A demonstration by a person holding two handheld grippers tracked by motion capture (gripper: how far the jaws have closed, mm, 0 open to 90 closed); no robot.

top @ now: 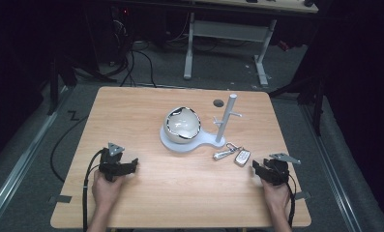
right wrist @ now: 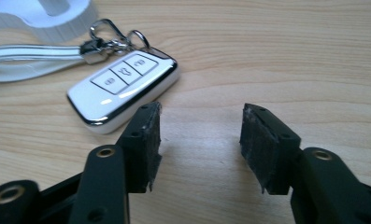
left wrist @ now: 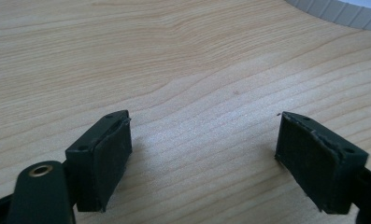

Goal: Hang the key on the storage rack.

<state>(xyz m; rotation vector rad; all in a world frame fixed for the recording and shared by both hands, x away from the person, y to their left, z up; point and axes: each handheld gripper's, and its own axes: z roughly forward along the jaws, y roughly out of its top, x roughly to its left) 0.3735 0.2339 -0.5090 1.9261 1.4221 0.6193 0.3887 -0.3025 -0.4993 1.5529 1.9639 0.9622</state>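
1. On the left of the worktop (top: pixel 131 125) your left claw (top: pixel 129 166) rests with its jaws spread wide and nothing but bare wood between them; it is well apart from the key fob.
2. At mid-worktop, the white stand (top: pixel 187 141) with its bowl (top: pixel 182 124) and peg post (top: pixel 226 118) sits just behind the key fob (top: pixel 242 157); mind them as you reach.
3. Just right of centre, the key fob (right wrist: pixel 122 88) lies flat, buttons up, near your right claw (right wrist: pixel 199 126). It looks light, hard and glossy, so likely slippery; pinch it across its long side edges, not the chrome ring (right wrist: pixel 115 37) or the loose strap (right wrist: pixel 33 60).
4. At the right, your right claw (top: pixel 258 166) stands open, empty, beside the fob, not around it.
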